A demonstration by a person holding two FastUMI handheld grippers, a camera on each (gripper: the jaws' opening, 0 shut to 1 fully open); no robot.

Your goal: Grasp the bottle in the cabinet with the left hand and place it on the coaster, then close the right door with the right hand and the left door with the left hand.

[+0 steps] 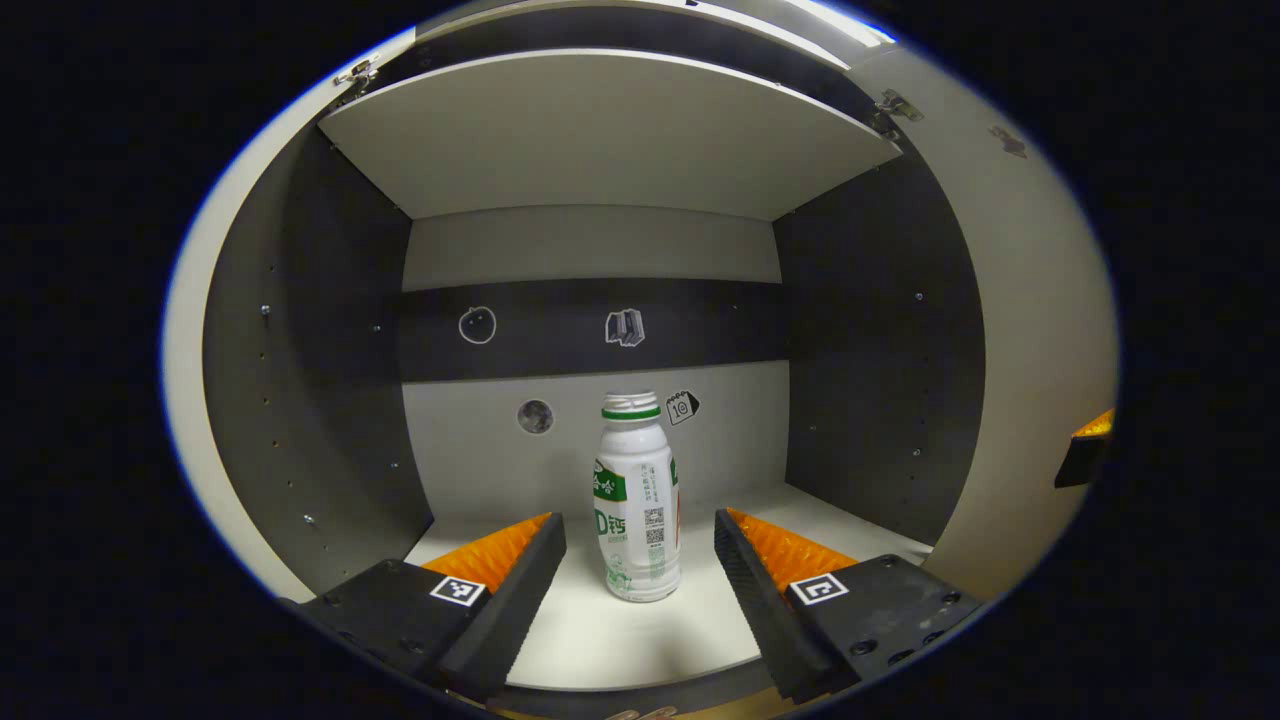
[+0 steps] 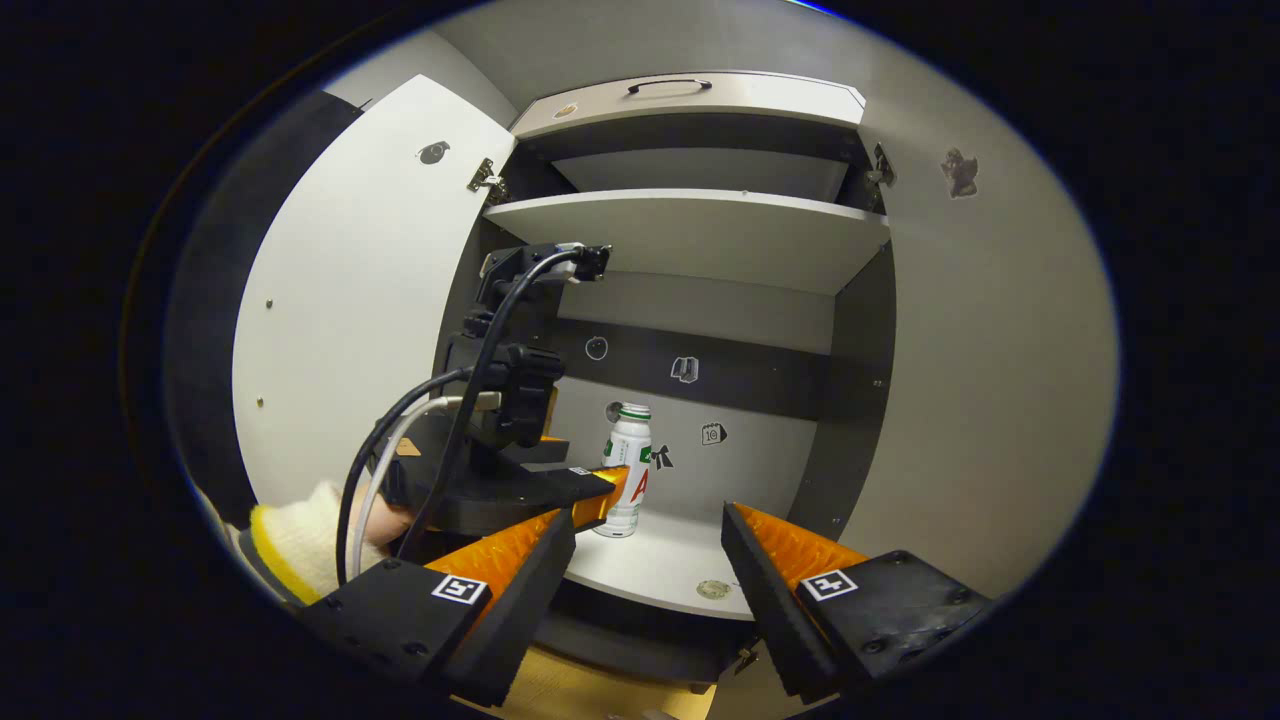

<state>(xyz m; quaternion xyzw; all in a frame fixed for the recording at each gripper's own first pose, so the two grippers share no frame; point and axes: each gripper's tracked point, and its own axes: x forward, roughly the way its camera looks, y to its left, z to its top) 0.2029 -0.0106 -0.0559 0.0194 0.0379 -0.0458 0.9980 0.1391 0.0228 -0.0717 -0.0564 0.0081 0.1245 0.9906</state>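
A white bottle [image 1: 637,495] with a green band under its cap stands upright on the cabinet's lower shelf [image 1: 640,640]. It is centred in the gap of my open left gripper [image 1: 638,520], whose fingers stay apart from it on both sides. In the right gripper view the bottle [image 2: 630,455] stands deep in the cabinet, and the left gripper [image 2: 605,490] reaches in from the left with its tip level with the bottle. My right gripper [image 2: 648,515] hangs open in front of the cabinet with nothing between its fingers. It also shows by the right door as the right gripper [image 1: 1085,450].
Both doors stand open: the left door [image 2: 350,300] and the right door [image 2: 990,350]. An upper shelf [image 2: 690,235] spans the cabinet, with a drawer handle [image 2: 668,86] above it. A small round disc [image 2: 713,589] lies near the shelf's front edge. A hand in a cream sleeve [image 2: 300,535] holds the left gripper.
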